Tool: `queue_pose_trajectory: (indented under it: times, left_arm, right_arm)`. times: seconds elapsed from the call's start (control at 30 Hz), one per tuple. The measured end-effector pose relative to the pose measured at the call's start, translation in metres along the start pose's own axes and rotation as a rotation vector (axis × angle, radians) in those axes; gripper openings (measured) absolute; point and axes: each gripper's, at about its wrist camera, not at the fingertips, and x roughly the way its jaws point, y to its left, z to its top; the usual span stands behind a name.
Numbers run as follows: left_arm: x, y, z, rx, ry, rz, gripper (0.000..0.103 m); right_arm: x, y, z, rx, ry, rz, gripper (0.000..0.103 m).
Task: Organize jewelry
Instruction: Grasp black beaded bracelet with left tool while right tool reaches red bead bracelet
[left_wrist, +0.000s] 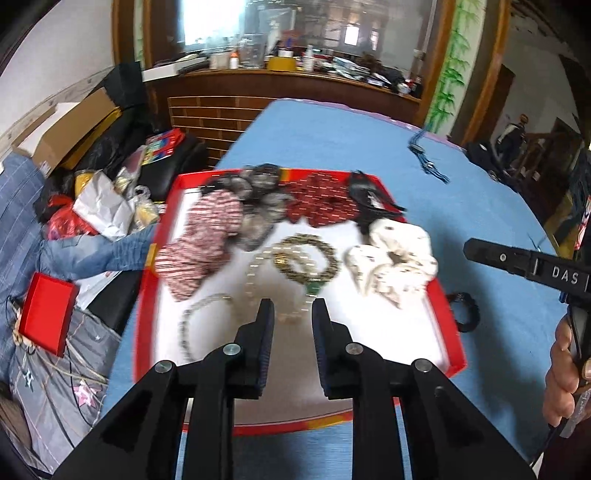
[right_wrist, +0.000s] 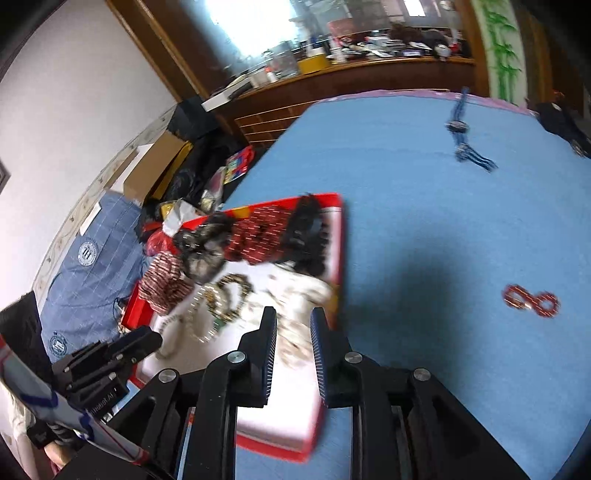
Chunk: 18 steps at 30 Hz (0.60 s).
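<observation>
Cluttered room: a wooden counter with a mirror is running along the back wall, boxes and bags are piling up at 9 o'clock, and a worktop covered in blue cloth (left_wrist: 332, 140) is filling the middle of both views. Both pictures are smearing with motion blur, so fine detail is unreliable.

A shallow red-rimmed tray with a white floor (left_wrist: 448, 314) is sitting on the worktop. Lying in it: a pink-and-white striped fabric scrunchie (left_wrist: 201, 243), a grey-black scrunchie (left_wrist: 258, 199), a dark red patterned scrunchie (left_wrist: 321, 203), a black item (left_wrist: 364, 195), a cream-white scrunchie (left_wrist: 391, 258), a coiled gold-and-dark beaded necklace with a green pendant (left_wrist: 306, 254) and a pale chain (left_wrist: 192, 321).

Outside the tray, a blue beaded tasselled necklace (right_wrist: 461, 129) is lying at 12 o'clock on the cloth, a red beaded figure-eight bracelet (right_wrist: 532, 301) at 3 o'clock, and a black bracelet (left_wrist: 467, 312) just beside the tray's right rim.

The left hand-held gripper (left_wrist: 293, 310) is hovering over the tray's near part, jaws parted and holding nothing. The right hand-held gripper (right_wrist: 293, 317) is hanging over the tray's right edge, likewise parted and empty.

Judgement: most pieces are already gathered; about three loose pieces are waiting for collection.
</observation>
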Motion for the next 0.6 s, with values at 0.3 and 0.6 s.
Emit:
queue_pose_trajectory:
  times: [0.3, 0.6]
  left_arm:
    - [0.006, -0.052, -0.001, 0.093, 0.023, -0.044, 0.02]
    - [0.018, -0.114, 0.005, 0.227, 0.075, -0.116, 0.02]
  right_arm:
    - [-0.018, -0.054, -0.028, 0.065, 0.016, -0.046, 0.022]
    - [-0.037, -0.103, -0.039, 0.164, -0.019, -0.061, 0.023]
